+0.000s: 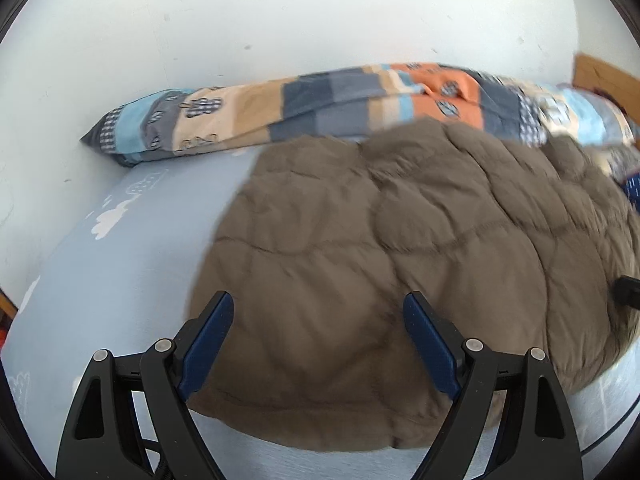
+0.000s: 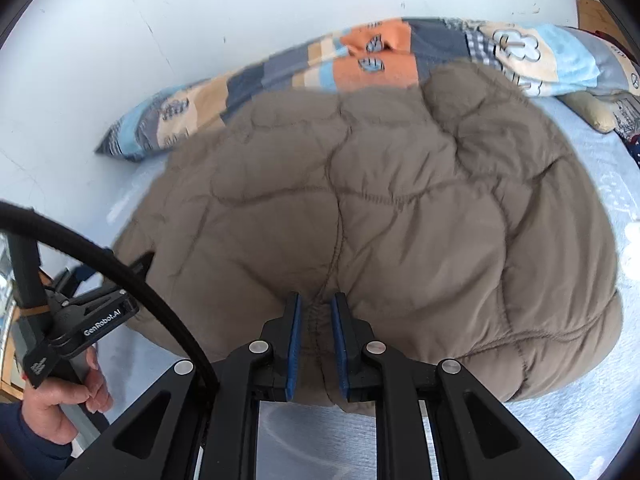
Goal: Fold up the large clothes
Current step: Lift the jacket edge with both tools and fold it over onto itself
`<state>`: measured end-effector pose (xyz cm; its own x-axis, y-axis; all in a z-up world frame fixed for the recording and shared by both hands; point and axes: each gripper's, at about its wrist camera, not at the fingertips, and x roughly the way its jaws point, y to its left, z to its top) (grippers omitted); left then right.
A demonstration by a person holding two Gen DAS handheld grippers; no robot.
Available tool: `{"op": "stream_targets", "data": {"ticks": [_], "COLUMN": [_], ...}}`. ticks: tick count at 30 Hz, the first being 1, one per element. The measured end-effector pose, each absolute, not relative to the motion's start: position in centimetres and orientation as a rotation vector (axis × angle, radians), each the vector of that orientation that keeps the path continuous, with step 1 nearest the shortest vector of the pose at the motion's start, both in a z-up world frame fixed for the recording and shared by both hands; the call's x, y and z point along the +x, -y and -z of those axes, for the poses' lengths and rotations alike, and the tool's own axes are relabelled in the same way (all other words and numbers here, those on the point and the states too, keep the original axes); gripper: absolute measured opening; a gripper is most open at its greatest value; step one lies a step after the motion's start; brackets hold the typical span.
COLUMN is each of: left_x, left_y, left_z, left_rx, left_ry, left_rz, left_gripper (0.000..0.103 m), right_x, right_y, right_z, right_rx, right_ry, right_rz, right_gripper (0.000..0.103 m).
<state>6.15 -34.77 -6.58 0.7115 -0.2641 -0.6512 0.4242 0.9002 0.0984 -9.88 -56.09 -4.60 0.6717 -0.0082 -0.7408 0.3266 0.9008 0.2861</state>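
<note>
Jacket position: the jacket (image 1: 384, 248) lies spread on the bed (image 1: 120, 264), filling the centre and right of the left wrist view and the centre of the right wrist view.
Left gripper: the left gripper (image 1: 318, 300) hovers at lower centre of its frame over the jacket's near edge, fingers wide apart, nothing between them.
Right gripper: the right gripper (image 2: 316, 300) sits at lower centre of its frame, fingers drawn close and clamped on a stitched fold at the jacket's near hem.
Jacket appearance: brown-grey, quilted, puffy, with curved stitch lines; a central seam (image 2: 338, 216) runs up from the right gripper. Edges blurred.
Bed surface: light blue sheet with white cloud prints at left of the left wrist view.
Pillow: a patchwork pillow (image 1: 304, 100) in blue, orange and beige lies against the wall (image 1: 280, 12) across the upper frame; the jacket's far edge overlaps it.
Obstructions: a black cable (image 2: 100, 252) arcs across the lower left of the right wrist view, where a hand (image 2: 68, 400) grips the other tool.
</note>
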Motion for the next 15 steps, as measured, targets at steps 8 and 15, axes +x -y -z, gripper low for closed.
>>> {"op": "stream_targets", "data": {"ticks": [8,15], "left_x": [11.3,12.1], "left_y": [28.8,29.6], "left_z": [5.9,8.5], "left_rx": [0.092,0.16], "left_ry": [-0.763,-0.845], "left_rz": [0.245,0.251], "left_gripper": [0.086,0.087], "right_x": [-12.6,-13.2], "right_y": [61.6,65.9], "right_z": [0.9,3.5], "right_rx": [0.47,0.603], "right_ry": [-0.676,-0.757], "right_rz": [0.382,0.496], "right_gripper": [0.024,0.024]}}
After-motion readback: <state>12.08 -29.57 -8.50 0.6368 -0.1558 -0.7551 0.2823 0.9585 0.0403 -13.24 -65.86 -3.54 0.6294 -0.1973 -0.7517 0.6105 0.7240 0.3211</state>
